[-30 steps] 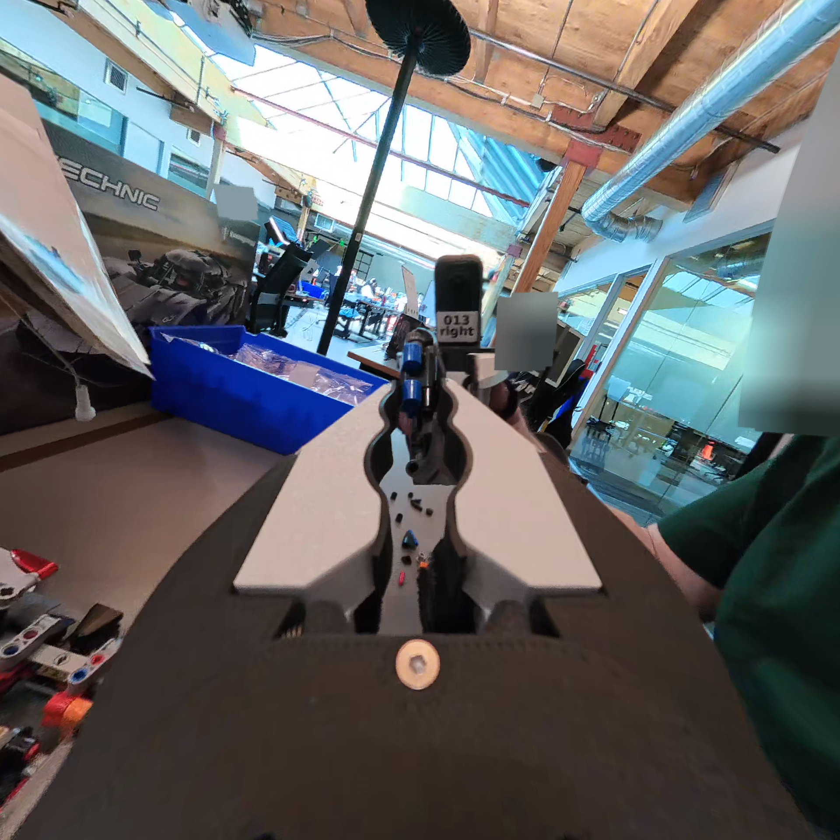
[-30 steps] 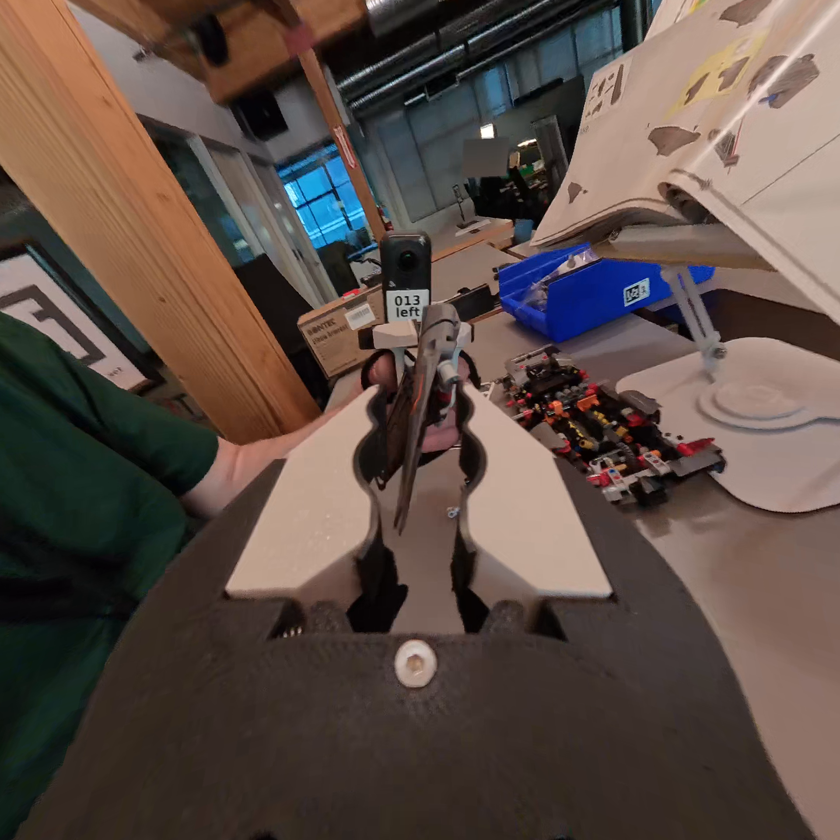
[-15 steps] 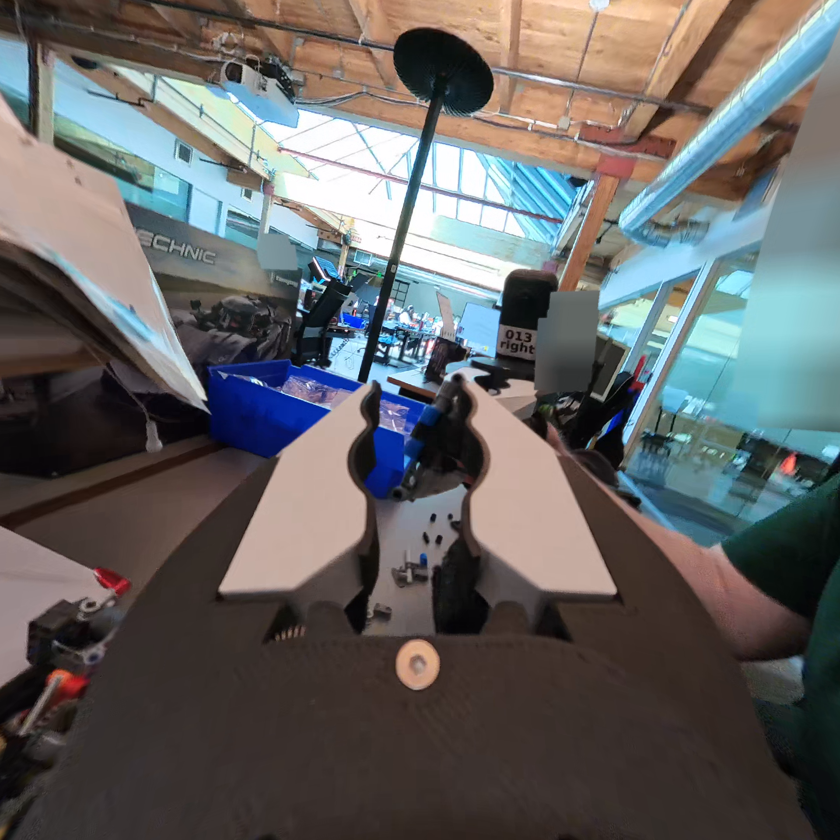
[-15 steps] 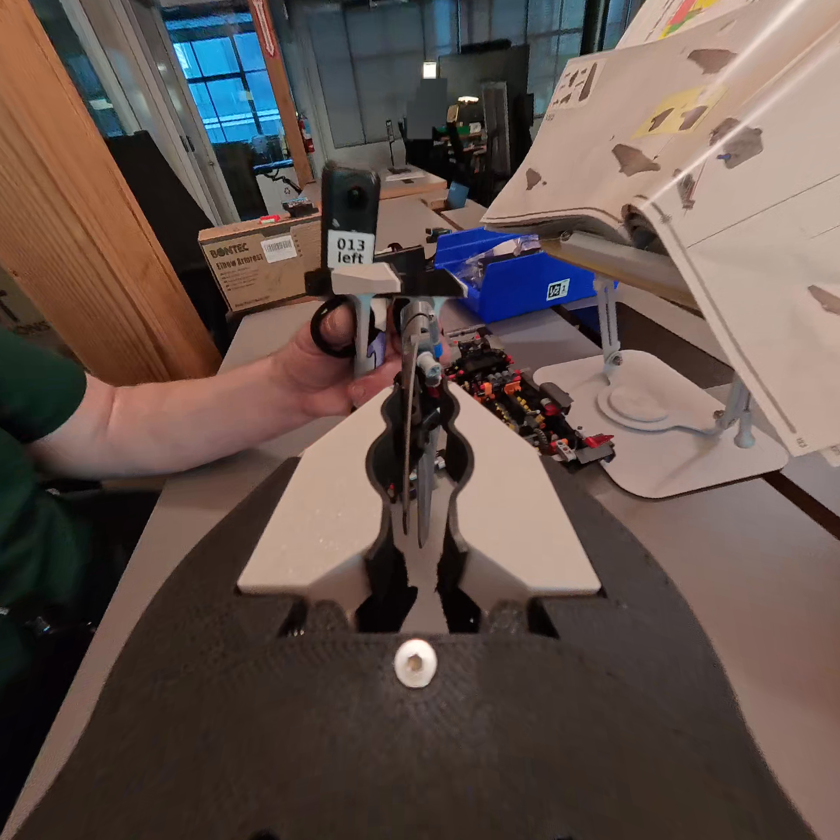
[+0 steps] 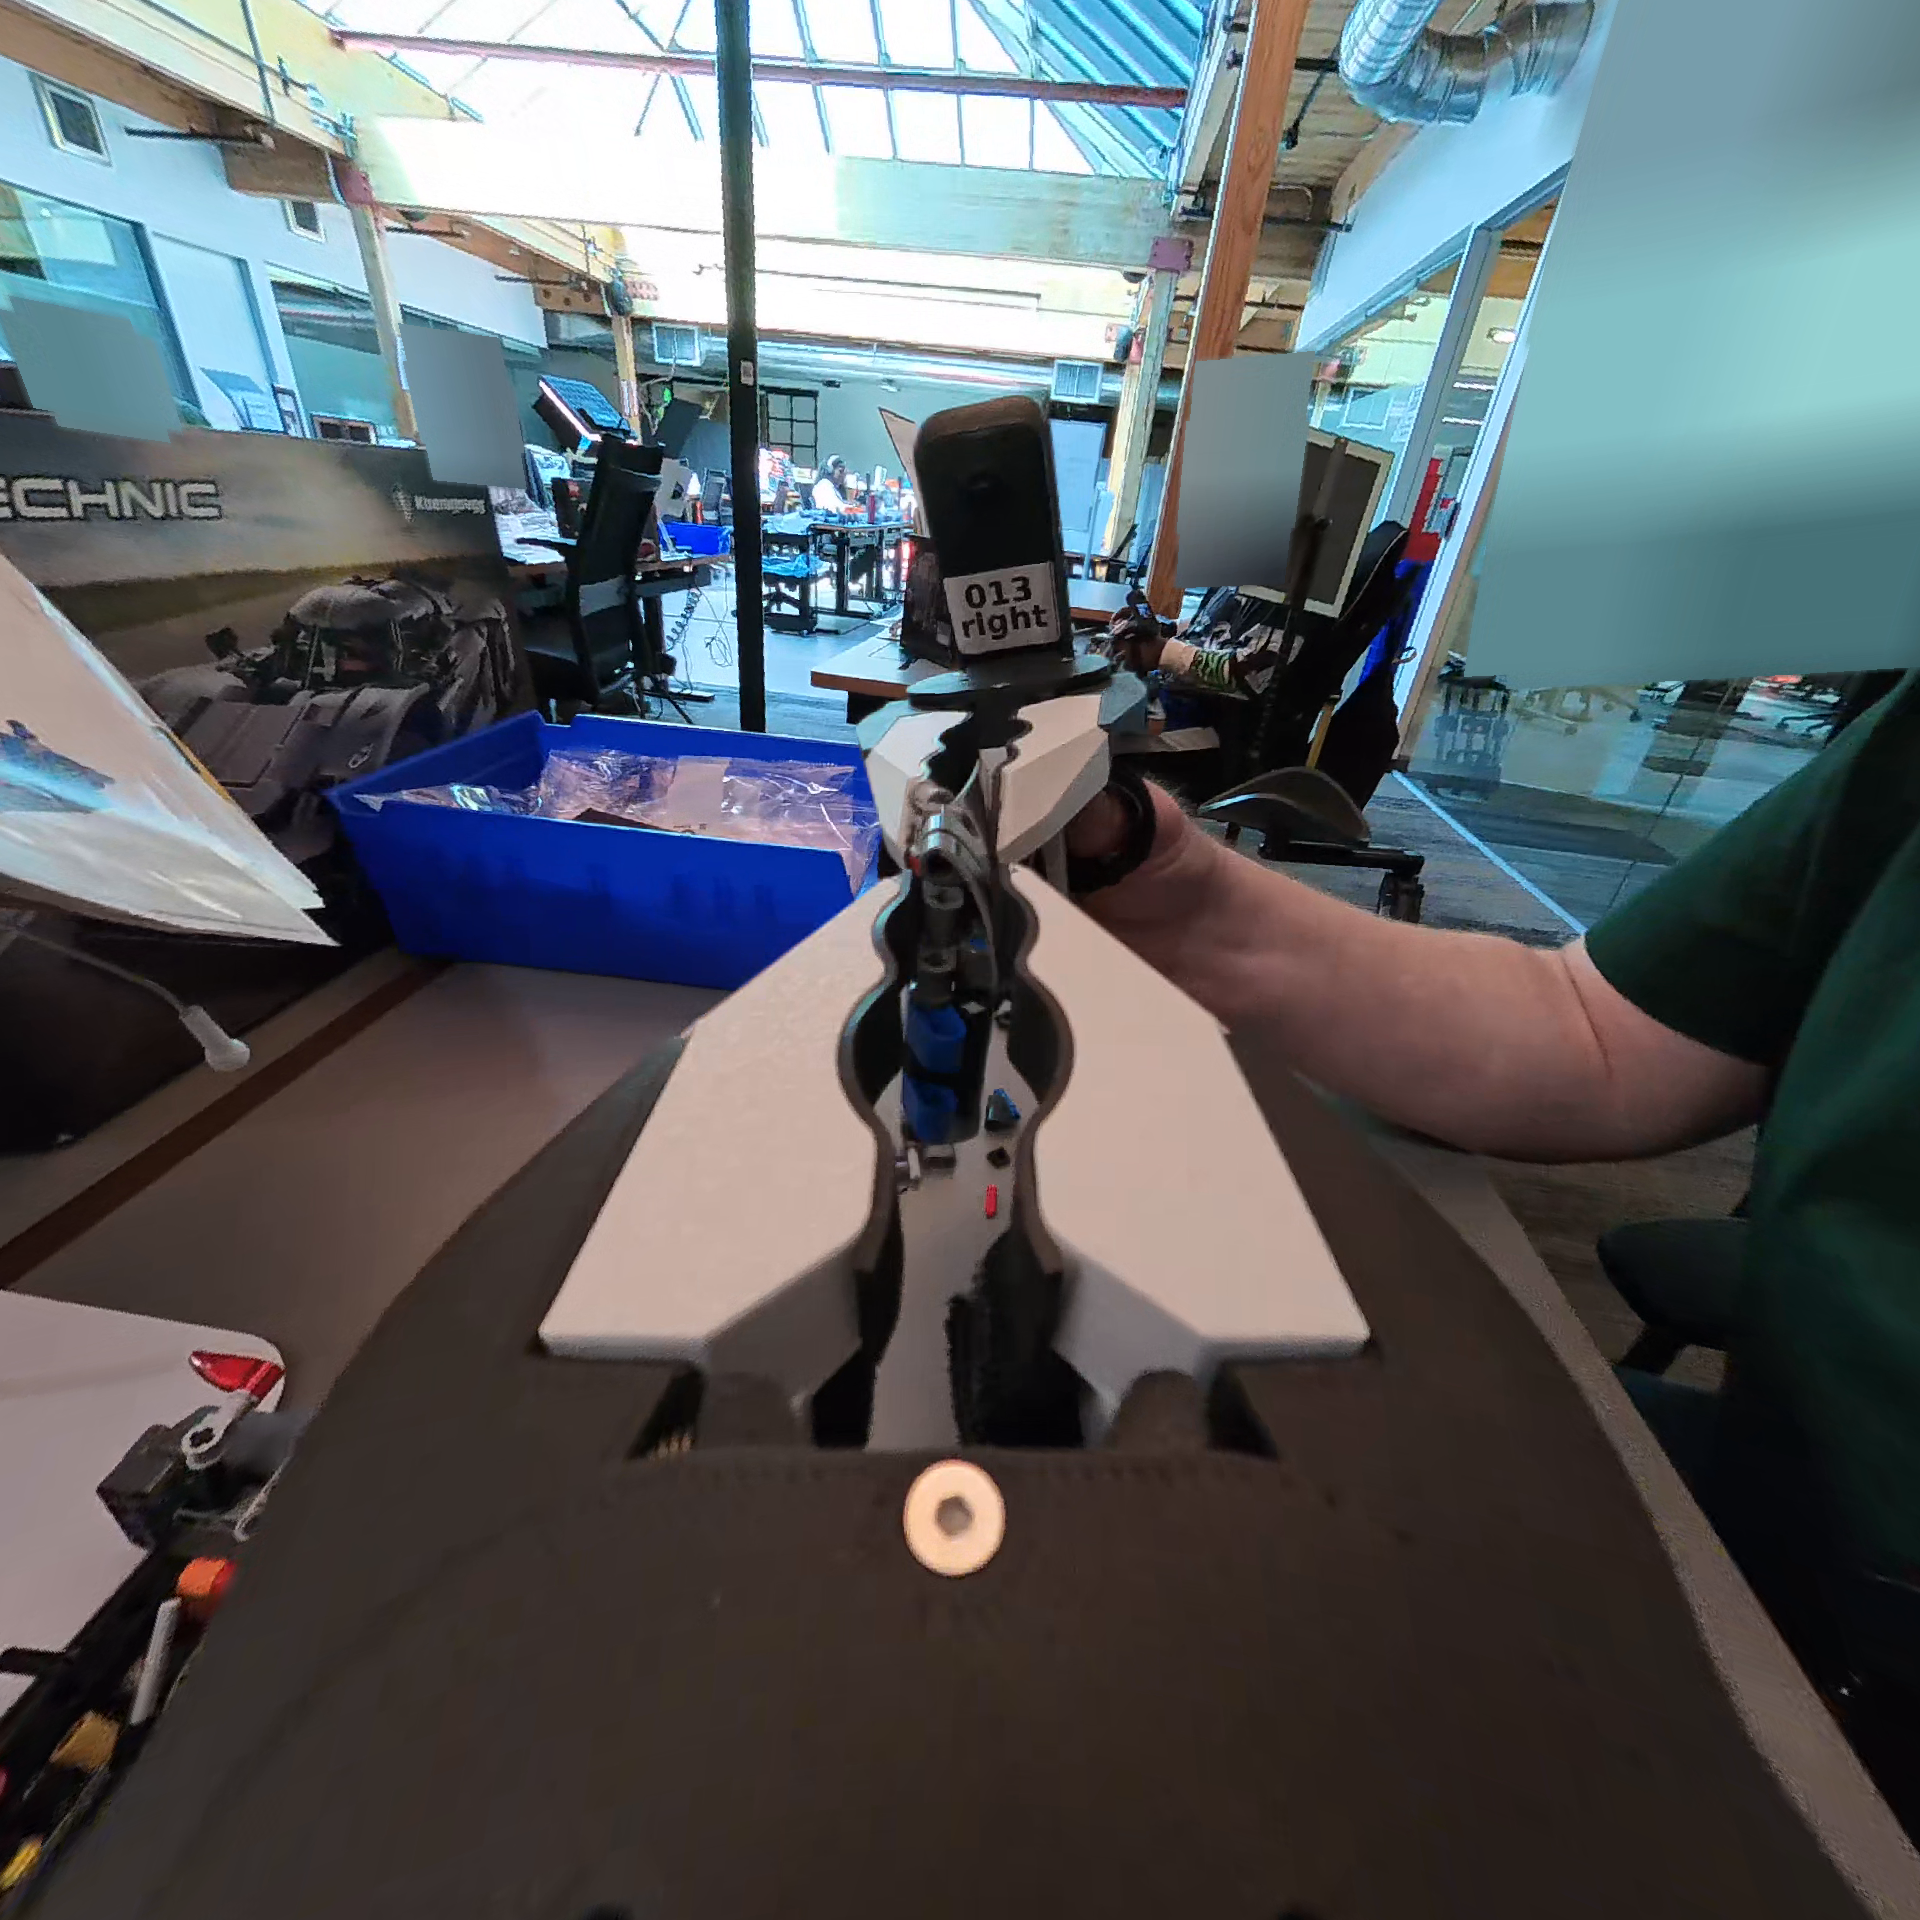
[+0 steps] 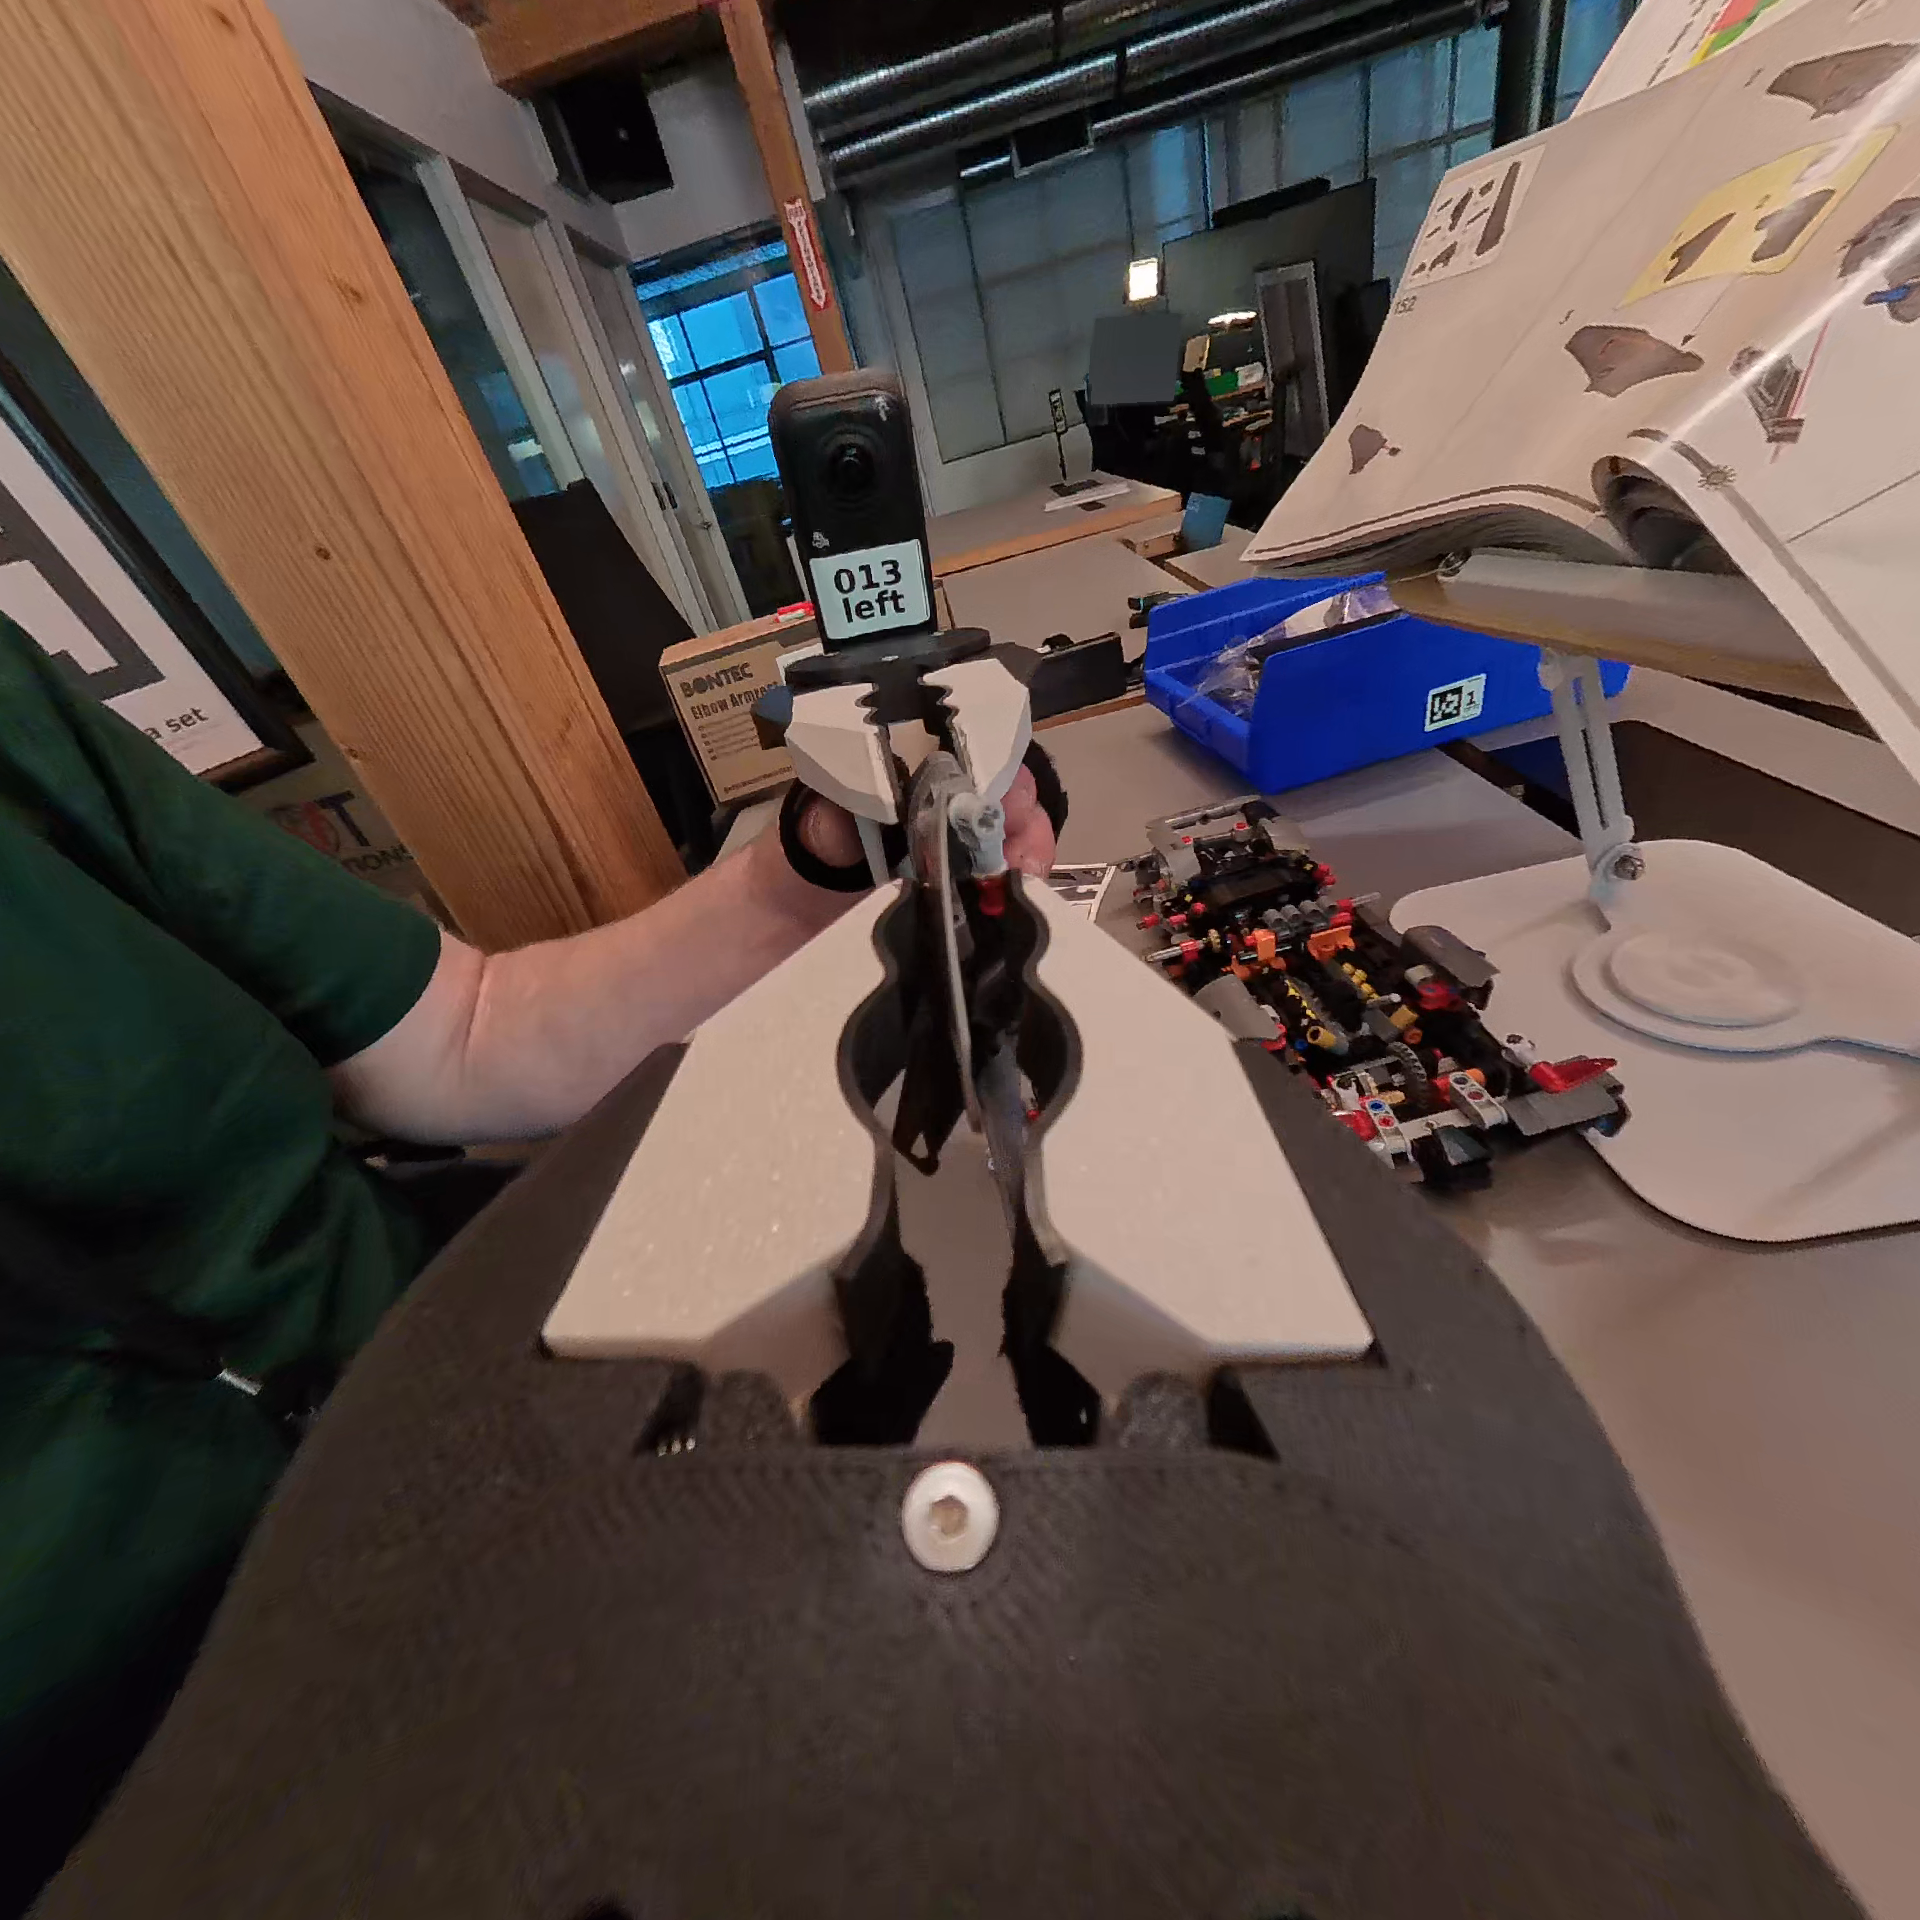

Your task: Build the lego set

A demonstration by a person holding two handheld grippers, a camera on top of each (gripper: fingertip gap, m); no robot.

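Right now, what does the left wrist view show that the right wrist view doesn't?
Only the left wrist view shows small loose pieces on the table and the big printed box. Only the right wrist view shows the whole lego car, the book stand's white base and a cardboard box. Both show the blue bin, the open instruction book, and the two grippers meeting on a small lego assembly.

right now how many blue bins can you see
1. The blue bin sits on the table behind the claws, beside the open manual on its stand; the right view shows the same bin. Others may be hidden.
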